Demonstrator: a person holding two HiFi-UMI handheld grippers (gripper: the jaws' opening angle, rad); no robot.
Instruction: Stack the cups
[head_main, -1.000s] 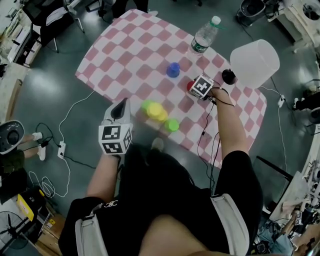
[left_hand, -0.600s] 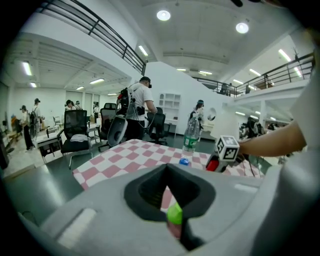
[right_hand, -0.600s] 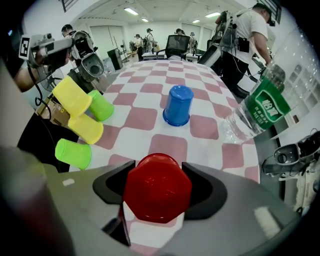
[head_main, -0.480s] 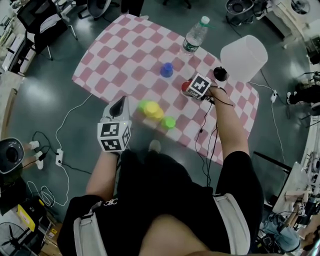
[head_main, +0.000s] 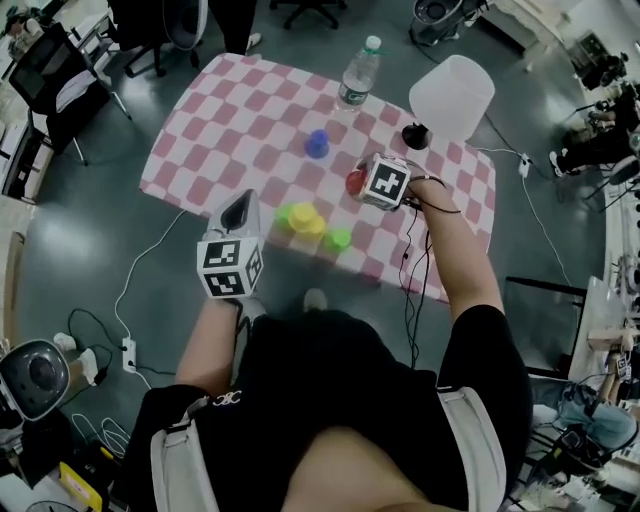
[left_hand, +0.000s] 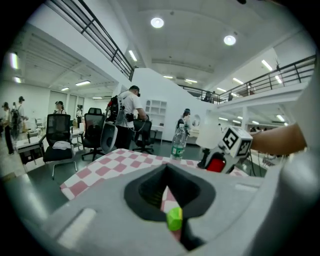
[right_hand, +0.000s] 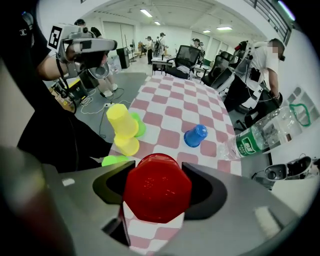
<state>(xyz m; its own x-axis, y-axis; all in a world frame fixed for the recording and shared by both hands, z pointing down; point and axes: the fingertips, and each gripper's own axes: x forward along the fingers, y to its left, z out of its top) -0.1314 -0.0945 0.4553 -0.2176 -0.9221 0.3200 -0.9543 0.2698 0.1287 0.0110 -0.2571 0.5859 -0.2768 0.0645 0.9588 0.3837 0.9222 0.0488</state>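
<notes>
My right gripper (head_main: 364, 184) is shut on a red cup (head_main: 352, 181) over the checkered table (head_main: 230, 110); in the right gripper view the red cup (right_hand: 157, 187) fills the space between the jaws. A blue cup (head_main: 317, 145) stands upside down farther back. Yellow cups (head_main: 306, 219) sit stacked near the front edge, with one green cup (head_main: 285, 213) at their left and another green cup (head_main: 338, 239) at their right. My left gripper (head_main: 240, 204) hovers off the table's front-left edge, shut and empty, left of the yellow cups.
A water bottle (head_main: 358, 72) stands at the table's far edge. A white lamp (head_main: 452, 95) on a black base (head_main: 414, 136) stands at the back right. Cables and a power strip (head_main: 127, 352) lie on the floor; office chairs stand beyond the table.
The head camera has shifted, so the table sits higher and more to the left in view. Relative to the cups, both grippers have hardly moved; the right one still holds the red cup.
</notes>
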